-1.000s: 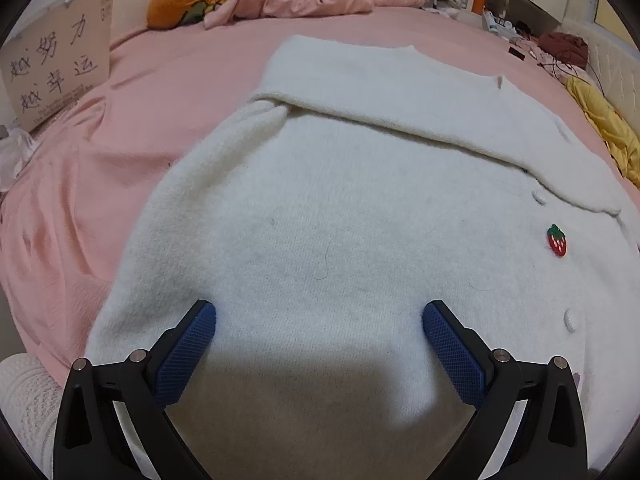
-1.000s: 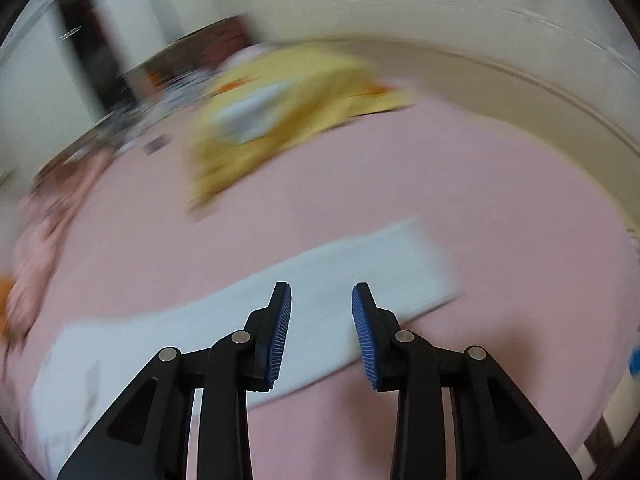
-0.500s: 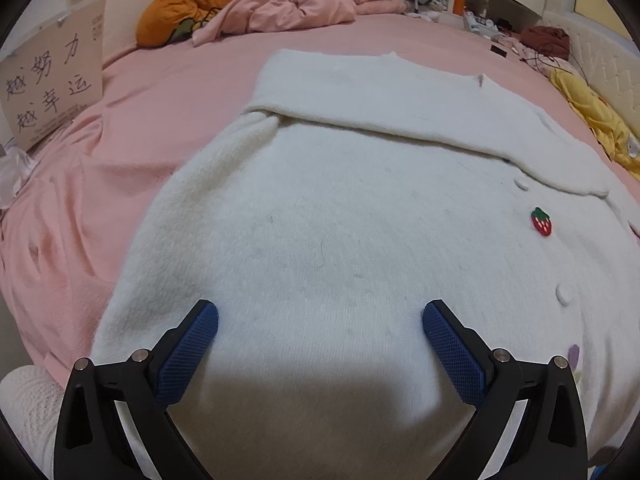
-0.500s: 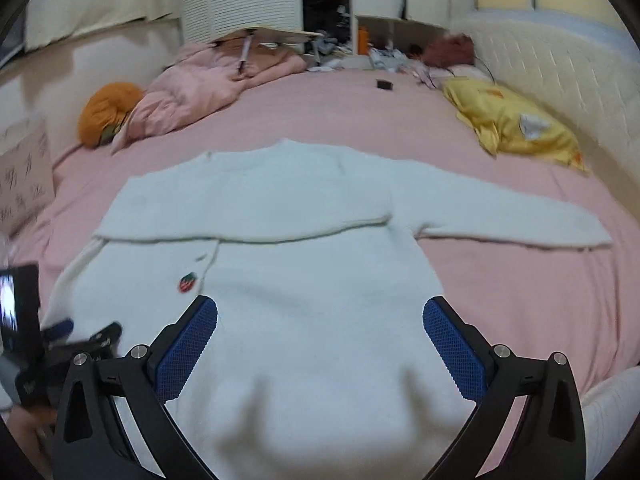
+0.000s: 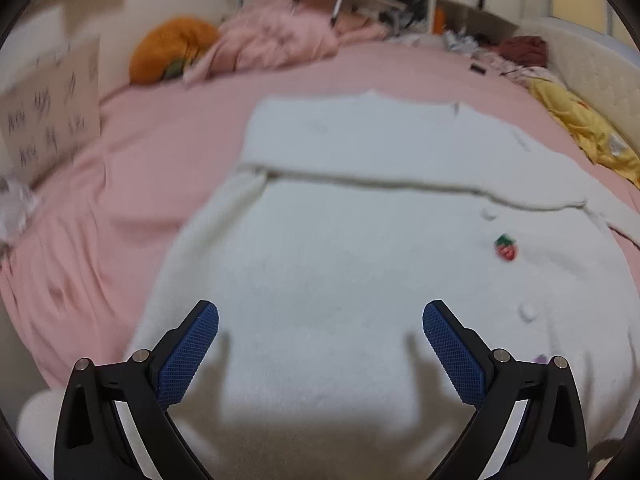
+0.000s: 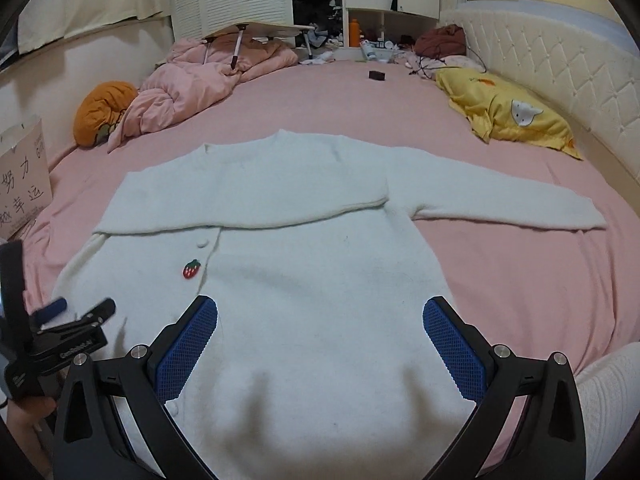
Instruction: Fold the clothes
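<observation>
white cardigan (image 6: pixel 312 280) spread flat on pink bed sheet (image 6: pixel 500 280), one sleeve folded across chest, other sleeve stretched out sideways | strawberry patch (image 6: pixel 191 269) beside button placket | left gripper (image 5: pixel 320 340) jaws spread wide over hem, empty | right gripper (image 6: pixel 320 336) spread wide, nothing between pads

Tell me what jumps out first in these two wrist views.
A white cardigan spread flat on the pink bed fills both views, one sleeve folded across its chest, the other stretched out to the right. A red strawberry patch sits beside its buttons. A yellow pillow lies by the headboard, and both grippers hover open over the hem.
</observation>
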Demonstrator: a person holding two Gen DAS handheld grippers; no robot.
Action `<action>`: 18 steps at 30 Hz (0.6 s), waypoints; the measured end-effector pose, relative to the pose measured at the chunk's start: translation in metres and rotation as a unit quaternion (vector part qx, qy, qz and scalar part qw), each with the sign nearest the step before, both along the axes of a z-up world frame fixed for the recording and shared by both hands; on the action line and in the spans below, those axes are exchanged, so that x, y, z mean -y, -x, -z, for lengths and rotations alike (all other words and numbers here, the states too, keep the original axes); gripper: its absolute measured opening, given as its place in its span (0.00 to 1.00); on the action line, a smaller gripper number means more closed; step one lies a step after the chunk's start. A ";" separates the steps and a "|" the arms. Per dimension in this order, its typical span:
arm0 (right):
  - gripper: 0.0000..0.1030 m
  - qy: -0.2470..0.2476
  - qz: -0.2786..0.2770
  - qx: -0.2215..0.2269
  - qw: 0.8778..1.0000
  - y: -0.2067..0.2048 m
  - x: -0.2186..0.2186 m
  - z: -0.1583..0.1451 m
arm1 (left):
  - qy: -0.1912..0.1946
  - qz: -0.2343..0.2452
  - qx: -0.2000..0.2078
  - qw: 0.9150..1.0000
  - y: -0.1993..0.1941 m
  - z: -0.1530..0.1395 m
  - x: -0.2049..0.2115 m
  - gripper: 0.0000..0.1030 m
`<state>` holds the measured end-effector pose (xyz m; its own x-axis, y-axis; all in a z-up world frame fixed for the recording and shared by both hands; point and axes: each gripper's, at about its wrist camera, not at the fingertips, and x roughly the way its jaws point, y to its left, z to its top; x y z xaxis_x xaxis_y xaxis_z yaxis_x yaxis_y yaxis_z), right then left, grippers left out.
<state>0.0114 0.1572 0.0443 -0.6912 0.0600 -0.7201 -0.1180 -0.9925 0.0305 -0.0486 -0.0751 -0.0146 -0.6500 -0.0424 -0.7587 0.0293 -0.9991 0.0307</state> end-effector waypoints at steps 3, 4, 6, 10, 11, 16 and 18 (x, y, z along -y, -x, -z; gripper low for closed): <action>1.00 0.006 0.008 -0.004 1.000 -0.001 -0.010 0.003 | 0.011 0.028 -0.008 1.000 0.006 -0.011 -0.014 1.00; 1.00 0.012 0.013 -0.005 1.000 -0.001 -0.014 0.004 | 0.017 0.040 -0.012 0.999 0.012 -0.016 -0.022 1.00; 1.00 0.039 0.035 -0.008 0.999 0.000 -0.028 0.006 | 0.033 0.071 -0.019 0.997 0.029 -0.027 -0.042 1.00; 1.00 0.100 0.070 -0.031 0.992 -0.001 -0.057 0.003 | 0.044 0.154 -0.002 0.987 0.082 -0.045 -0.117 1.00; 1.00 0.110 0.073 -0.040 0.990 -0.001 -0.063 0.000 | 0.037 0.171 0.009 0.985 0.096 -0.047 -0.137 1.00; 1.00 0.155 0.079 -0.069 0.982 0.000 -0.086 -0.009 | -0.023 0.218 0.100 0.971 0.160 -0.026 -0.232 1.00; 1.00 0.182 0.080 -0.071 0.977 0.003 -0.094 -0.008 | -0.021 0.208 0.127 0.970 0.180 -0.009 -0.254 1.00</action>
<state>0.0082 0.2508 0.0524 -0.7881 -0.0664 -0.6120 -0.2407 -0.8818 0.4056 -0.2290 0.1790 -0.0054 -0.3959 0.2183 -0.8920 -0.3794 -0.9234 -0.0575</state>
